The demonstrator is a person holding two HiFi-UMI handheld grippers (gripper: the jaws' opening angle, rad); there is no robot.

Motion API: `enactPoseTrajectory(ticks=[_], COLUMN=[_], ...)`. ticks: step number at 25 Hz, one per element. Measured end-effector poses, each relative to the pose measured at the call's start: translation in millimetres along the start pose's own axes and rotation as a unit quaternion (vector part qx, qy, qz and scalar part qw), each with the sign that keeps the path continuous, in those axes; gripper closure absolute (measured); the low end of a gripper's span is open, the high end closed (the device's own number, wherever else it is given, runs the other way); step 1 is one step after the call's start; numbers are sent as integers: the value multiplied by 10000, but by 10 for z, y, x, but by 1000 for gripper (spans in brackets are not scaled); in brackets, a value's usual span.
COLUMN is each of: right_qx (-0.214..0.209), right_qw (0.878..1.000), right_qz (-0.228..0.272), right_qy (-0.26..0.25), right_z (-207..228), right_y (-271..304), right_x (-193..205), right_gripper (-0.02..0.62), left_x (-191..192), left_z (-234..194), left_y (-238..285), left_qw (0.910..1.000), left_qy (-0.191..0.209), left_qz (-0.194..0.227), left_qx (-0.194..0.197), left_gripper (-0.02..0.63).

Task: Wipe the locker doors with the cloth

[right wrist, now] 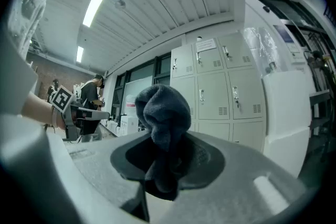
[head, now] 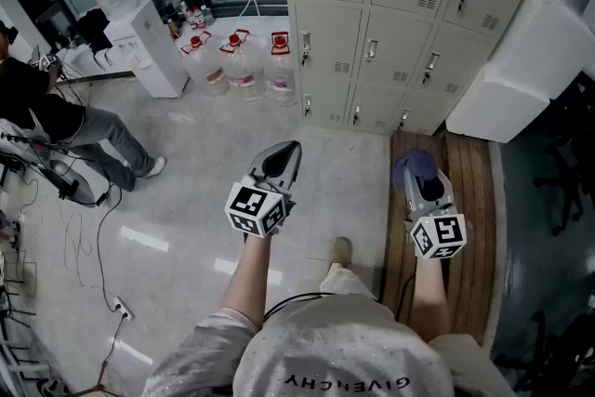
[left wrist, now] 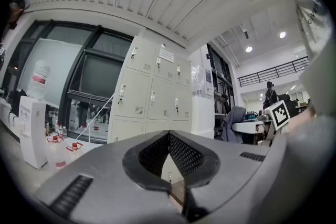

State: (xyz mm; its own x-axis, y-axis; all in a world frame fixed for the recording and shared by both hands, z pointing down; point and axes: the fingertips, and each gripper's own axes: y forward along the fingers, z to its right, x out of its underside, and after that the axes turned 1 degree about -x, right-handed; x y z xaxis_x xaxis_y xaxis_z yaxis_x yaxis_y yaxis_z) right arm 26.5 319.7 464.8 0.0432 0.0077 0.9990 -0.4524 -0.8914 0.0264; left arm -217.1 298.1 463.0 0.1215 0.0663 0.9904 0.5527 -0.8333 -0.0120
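Dark grey fleece cloth (right wrist: pixel 164 110) pinched in right tongs (right wrist: pixel 164 157), left tongs (left wrist: pixel 169 138) pressed together empty; best pressed flat on pale metal locker doors (head: pixel 372 42) at 12 o'clock.

1. Your head camera looks steeply down at the floor (head: pixel 177 191), with the lockers (head: pixel 372 23) at the far edge.
2. Your two gripper cameras sit low, facing forward and upward; both show those same lockers ahead.
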Motion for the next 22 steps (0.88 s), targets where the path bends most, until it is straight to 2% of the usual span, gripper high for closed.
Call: enactPoseTrajectory(ticks=[9,22], right_qx=[-93,-253], right_qw=[9999,9997], right_qz=[-45,34], right_qy=[1,20], right_z=[542,1266], right_y=[747,1481], right_x=[90,173], right_gripper=[488,488], left_x=[61,81], left_z=[-377,-607], left_y=[854,1815], left_qw=[9998,9996], left_qy=[-143,-127], left_qz=[-15,41], left_qx=[-152,-268], left_gripper=[607,607])
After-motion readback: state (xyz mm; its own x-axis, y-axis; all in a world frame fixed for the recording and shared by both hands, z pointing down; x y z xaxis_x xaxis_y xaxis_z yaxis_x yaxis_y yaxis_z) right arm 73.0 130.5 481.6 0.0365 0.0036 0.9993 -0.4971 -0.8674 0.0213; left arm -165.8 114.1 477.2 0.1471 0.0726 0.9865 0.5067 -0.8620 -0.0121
